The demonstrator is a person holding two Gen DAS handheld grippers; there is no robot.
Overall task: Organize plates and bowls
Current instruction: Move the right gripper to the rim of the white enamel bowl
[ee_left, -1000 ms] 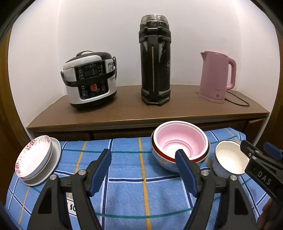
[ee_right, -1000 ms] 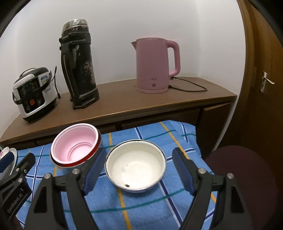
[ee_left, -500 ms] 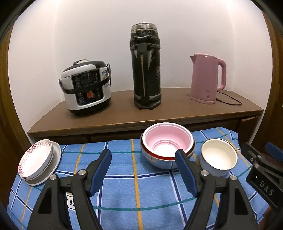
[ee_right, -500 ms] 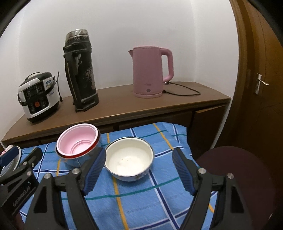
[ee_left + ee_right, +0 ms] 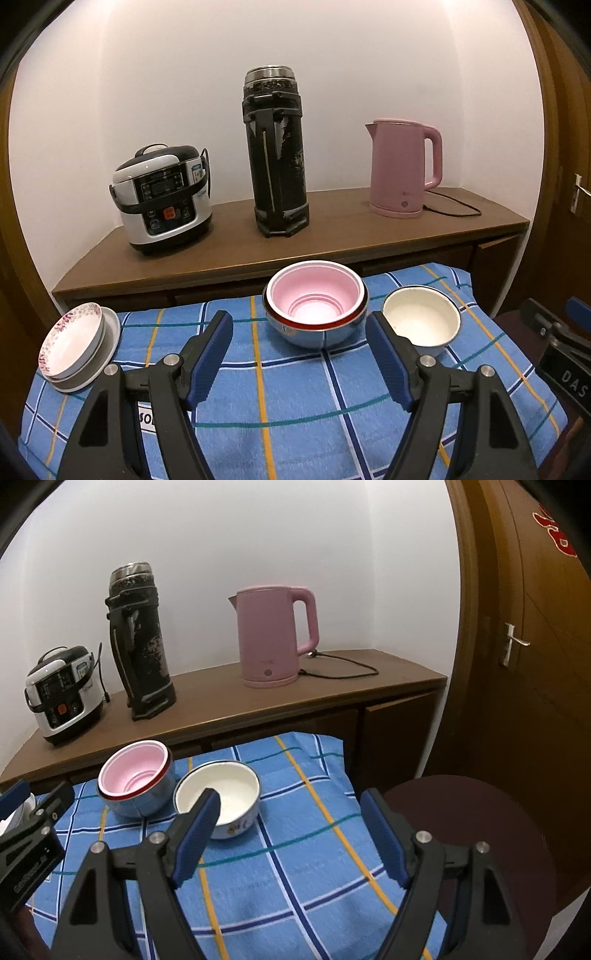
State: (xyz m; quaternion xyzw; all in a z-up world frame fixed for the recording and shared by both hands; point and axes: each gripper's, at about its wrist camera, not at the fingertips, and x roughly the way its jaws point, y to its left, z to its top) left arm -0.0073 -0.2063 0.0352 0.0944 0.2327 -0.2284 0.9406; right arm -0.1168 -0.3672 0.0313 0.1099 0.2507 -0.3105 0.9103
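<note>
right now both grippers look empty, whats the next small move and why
Probably bring the right gripper forward over the white bowl rim. It is open and empty, that bowl sits loose beside the pink stack, and it looks small enough to nest there.

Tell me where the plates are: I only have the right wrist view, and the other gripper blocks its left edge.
Observer: The plates are stacked at the left edge of the blue checked cloth, with a floral-rimmed dish tilted on top.
Operator: Is the left gripper holding any of them?
Observer: No. The left gripper is open with nothing between its jaws, and the stack lies off to its left.
</note>
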